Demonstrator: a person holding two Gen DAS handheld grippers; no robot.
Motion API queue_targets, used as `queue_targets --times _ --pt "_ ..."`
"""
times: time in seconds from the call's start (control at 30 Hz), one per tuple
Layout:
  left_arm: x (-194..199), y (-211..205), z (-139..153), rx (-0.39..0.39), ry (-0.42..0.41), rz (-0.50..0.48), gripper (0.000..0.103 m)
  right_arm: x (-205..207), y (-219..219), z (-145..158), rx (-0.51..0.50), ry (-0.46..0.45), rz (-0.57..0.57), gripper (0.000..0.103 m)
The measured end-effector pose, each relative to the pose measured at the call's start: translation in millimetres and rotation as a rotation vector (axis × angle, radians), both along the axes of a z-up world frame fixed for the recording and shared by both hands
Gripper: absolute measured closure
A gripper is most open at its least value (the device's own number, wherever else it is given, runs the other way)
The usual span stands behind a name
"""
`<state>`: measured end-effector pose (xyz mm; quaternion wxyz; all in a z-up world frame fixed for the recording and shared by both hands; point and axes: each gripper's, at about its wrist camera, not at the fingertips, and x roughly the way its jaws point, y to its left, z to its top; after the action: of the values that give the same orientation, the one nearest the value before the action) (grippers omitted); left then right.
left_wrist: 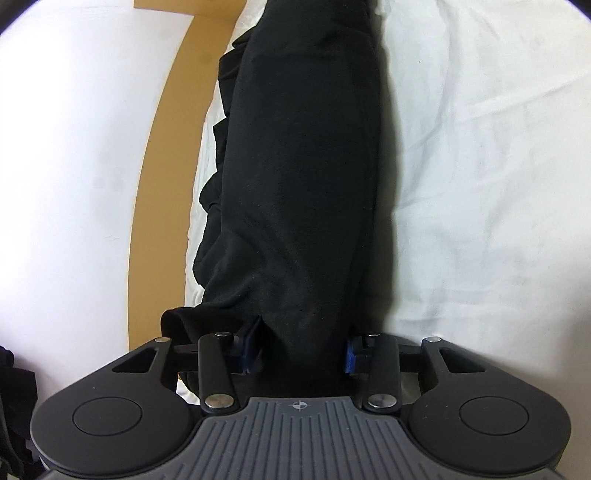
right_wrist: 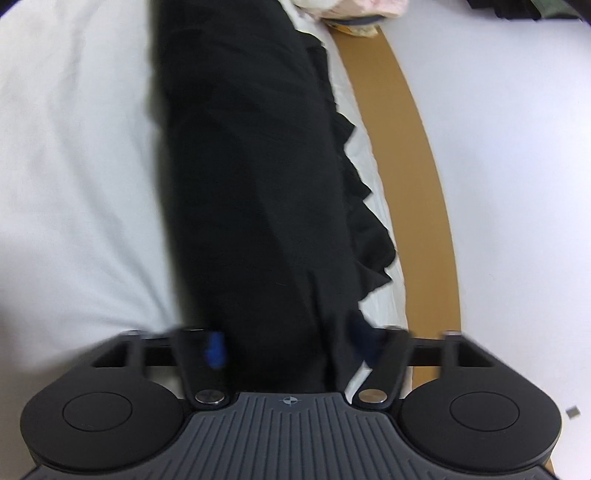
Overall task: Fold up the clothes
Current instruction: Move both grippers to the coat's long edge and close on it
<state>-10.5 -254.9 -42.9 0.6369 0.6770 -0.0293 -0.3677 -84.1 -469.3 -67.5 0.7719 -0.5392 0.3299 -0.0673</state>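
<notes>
A long black garment lies bunched lengthwise on a white bedsheet, near the sheet's edge. In the left wrist view my left gripper has the near end of the garment between its blue pads, which press on the bunched cloth from both sides. A loose flap of the cloth hangs over the left finger. In the blurred right wrist view the same black garment runs away from my right gripper. The cloth there fills the gap between the blue pads.
A brown wooden bed edge runs beside the sheet, with pale floor beyond it. Pink and white clothes lie at the garment's far end. Dark cloth shows at the lower left of the left wrist view.
</notes>
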Motion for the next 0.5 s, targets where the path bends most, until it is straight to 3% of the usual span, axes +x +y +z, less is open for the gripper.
queue_targets --times 0.03,0.07,0.27,0.5 --pt "1.0 -1.2 0.7 0.008 0.004 0.004 0.062 -0.2 0.8 -6.3 -0.016 0.006 0.012 0.069" --pt "2.0 -2.2 1.2 0.016 0.005 0.005 0.061 0.5 4.2 -11.5 -0.037 0.005 0.023 0.076" --pt "9.6 -9.1 3.6 0.040 0.019 0.030 0.063 2.8 -3.9 -11.8 -0.014 -0.038 0.024 0.078" --pt "14.5 -9.3 -0.1 0.046 0.049 0.048 0.087 9.3 -10.3 -12.0 -0.010 -0.007 0.002 0.078"
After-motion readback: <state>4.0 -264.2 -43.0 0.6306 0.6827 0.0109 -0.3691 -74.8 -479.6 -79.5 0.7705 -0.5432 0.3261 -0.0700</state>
